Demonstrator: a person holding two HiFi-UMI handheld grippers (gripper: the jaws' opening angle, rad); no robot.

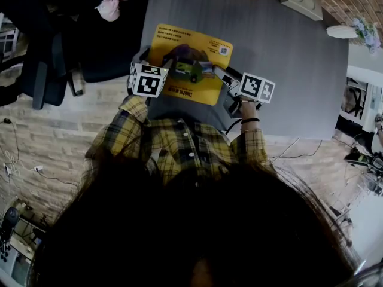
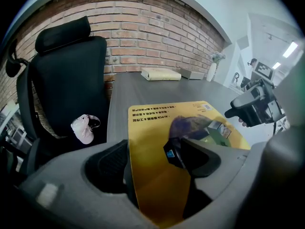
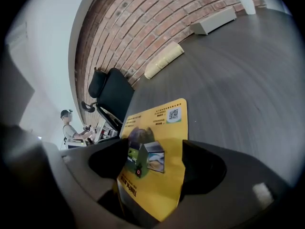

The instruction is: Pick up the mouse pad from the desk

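The yellow mouse pad (image 1: 190, 40) is held over the grey table (image 1: 287, 70), with the left claw (image 2: 152, 166) pinching its near left edge and the right claw (image 3: 152, 171) pressed onto its right side.

mouse pad (image 1: 179, 40): 1 | left gripper (image 2: 143, 162) + right gripper (image 3: 153, 162): 2 | desk (image 1: 287, 70): 1 | chair (image 2: 71, 80) left of left gripper: 1 | book (image 2: 161, 74) ahead: 1 | box (image 3: 213, 21) ahead: 1 | vase (image 2: 211, 71): 1
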